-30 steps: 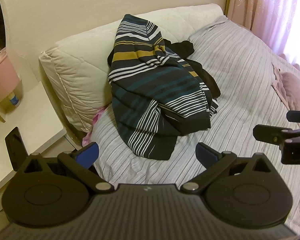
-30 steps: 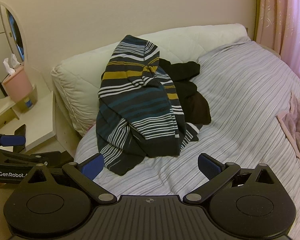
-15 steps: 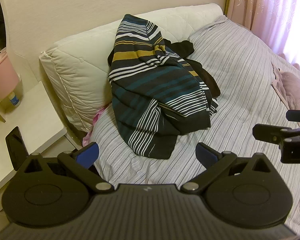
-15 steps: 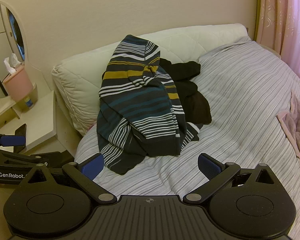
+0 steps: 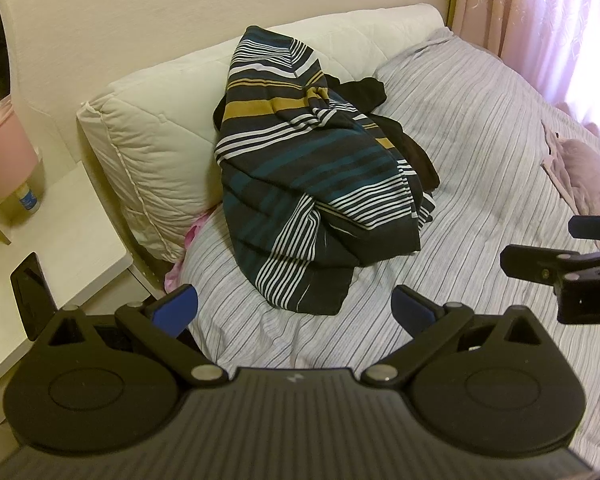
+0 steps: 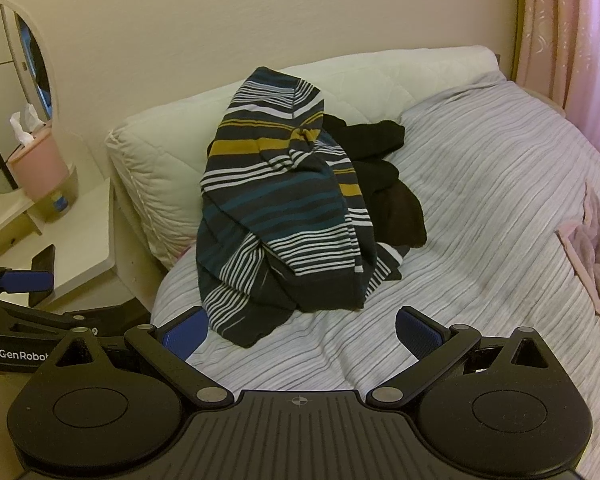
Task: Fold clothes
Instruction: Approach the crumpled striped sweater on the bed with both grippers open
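A black garment [image 6: 384,184] lay largely buried under the striped sweater [image 6: 284,208], its shape impossible to tell. A pink blanket [image 6: 598,240] ran off the right edge. Something pink [image 5: 188,240] peeked from under the pillow [image 5: 156,160], too hidden to identify.

Each tool is matte black plastic: a ribbed central body flanked by two round disc housings, with silver pivot screws where the linkage arms meet it. The left tool [image 5: 294,308] and the right tool [image 6: 302,330] both carry blue pads on their fingertips [image 6: 186,330]. White "GenRobot" lettering marks the left tool's side
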A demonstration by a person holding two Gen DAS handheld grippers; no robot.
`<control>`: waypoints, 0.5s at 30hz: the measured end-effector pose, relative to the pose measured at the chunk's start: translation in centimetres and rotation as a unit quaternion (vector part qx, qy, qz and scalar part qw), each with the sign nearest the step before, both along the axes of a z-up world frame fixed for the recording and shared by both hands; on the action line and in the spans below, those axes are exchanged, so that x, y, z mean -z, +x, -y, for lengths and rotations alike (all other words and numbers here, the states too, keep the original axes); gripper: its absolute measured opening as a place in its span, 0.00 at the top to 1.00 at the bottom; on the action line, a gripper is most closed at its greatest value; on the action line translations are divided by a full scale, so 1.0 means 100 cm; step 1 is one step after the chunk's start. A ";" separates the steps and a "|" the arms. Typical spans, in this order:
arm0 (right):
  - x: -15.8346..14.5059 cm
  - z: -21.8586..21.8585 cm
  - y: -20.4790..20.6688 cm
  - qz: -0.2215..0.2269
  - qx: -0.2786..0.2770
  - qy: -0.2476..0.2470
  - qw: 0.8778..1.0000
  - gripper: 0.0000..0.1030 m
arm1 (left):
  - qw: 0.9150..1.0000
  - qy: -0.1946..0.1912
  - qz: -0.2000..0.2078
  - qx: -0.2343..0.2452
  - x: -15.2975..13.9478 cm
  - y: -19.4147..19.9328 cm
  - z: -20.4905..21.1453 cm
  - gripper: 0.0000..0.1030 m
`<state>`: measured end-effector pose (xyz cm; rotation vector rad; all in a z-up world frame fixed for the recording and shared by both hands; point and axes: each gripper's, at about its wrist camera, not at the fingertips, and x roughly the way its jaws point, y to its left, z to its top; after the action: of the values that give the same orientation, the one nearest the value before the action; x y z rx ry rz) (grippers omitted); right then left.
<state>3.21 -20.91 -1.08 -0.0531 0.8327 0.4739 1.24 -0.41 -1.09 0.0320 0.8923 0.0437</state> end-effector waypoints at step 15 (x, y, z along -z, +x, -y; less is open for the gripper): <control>0.003 0.010 0.001 -0.005 -0.010 0.001 1.000 0.01 | 1.000 -0.002 -0.009 -0.012 0.002 -0.002 0.011 0.04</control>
<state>3.32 -21.87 -1.37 -0.0574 0.8428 0.4935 1.00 -1.46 -1.31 0.0174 0.9112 0.0643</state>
